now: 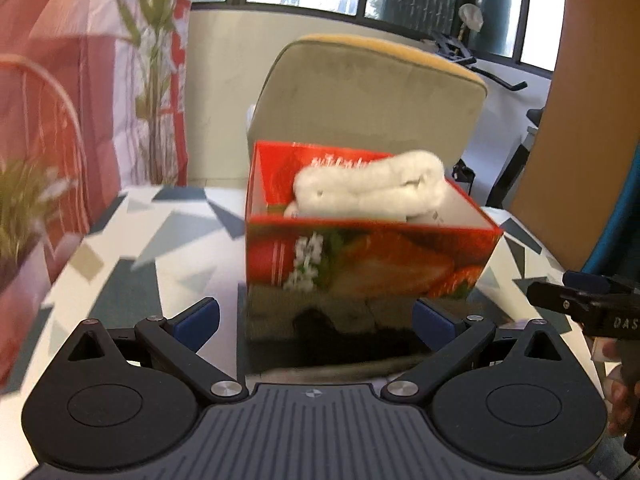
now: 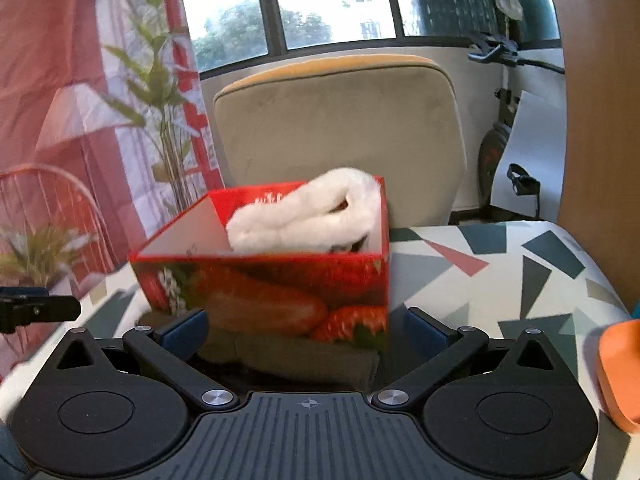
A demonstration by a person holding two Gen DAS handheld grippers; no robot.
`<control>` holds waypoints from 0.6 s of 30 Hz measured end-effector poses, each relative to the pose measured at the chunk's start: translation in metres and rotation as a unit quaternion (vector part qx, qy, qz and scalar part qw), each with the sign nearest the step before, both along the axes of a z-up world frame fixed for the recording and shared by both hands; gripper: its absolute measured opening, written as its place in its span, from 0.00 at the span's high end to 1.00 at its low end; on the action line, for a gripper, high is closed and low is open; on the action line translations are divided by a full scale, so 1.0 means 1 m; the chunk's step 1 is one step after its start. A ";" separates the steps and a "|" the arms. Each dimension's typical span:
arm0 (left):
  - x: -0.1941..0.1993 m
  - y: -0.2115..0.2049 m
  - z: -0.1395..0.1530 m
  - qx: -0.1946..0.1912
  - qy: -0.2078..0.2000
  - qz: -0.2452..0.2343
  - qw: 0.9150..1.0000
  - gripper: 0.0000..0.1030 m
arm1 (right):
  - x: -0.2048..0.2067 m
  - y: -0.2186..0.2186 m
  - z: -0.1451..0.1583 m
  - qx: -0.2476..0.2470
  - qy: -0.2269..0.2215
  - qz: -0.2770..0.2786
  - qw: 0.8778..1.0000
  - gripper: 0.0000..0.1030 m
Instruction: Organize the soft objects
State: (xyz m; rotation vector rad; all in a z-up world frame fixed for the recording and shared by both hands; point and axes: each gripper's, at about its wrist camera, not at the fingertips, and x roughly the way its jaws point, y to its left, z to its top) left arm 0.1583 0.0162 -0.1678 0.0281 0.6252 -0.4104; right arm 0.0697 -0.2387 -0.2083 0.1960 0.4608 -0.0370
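A red strawberry-print box stands on the patterned table, also in the right wrist view. A white fluffy soft item lies inside it, sticking up above the rim, and shows in the right wrist view too. My left gripper is open and empty, just in front of the box. My right gripper is open and empty, its blue pads on either side of the box's near lower edge. The right gripper's tip also shows at the right edge of the left wrist view.
The table has a geometric-patterned cloth. A beige cushioned chair stands behind the box. A potted plant and a red wire frame are at the left. An orange object is at the right edge. Windows lie beyond.
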 end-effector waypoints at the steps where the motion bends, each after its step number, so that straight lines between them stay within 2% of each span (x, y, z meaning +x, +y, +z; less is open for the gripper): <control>1: -0.002 0.001 -0.005 0.000 0.005 0.000 1.000 0.00 | -0.004 0.002 -0.004 -0.001 0.001 0.003 1.000 0.01; 4: -0.008 0.003 -0.020 -0.009 0.025 0.000 1.000 0.02 | -0.013 0.008 -0.017 0.000 0.011 0.013 1.000 0.03; 6: -0.009 0.006 -0.031 -0.014 0.042 0.008 0.999 0.05 | -0.016 0.013 -0.027 -0.002 0.024 0.023 0.999 0.08; 8: -0.010 0.010 -0.041 -0.023 0.060 0.015 0.998 0.10 | -0.016 0.018 -0.037 -0.009 0.040 0.029 0.999 0.10; 11: -0.008 0.013 -0.052 -0.017 0.084 0.020 0.996 0.10 | -0.015 0.022 -0.051 -0.010 0.061 0.029 0.998 0.11; 15: -0.007 0.015 -0.060 -0.020 0.092 0.024 0.995 0.11 | -0.014 0.025 -0.060 -0.012 0.076 0.022 0.997 0.11; 18: -0.007 0.012 -0.062 -0.018 0.094 0.020 0.995 0.16 | -0.013 0.021 -0.063 -0.010 0.078 0.018 0.997 0.11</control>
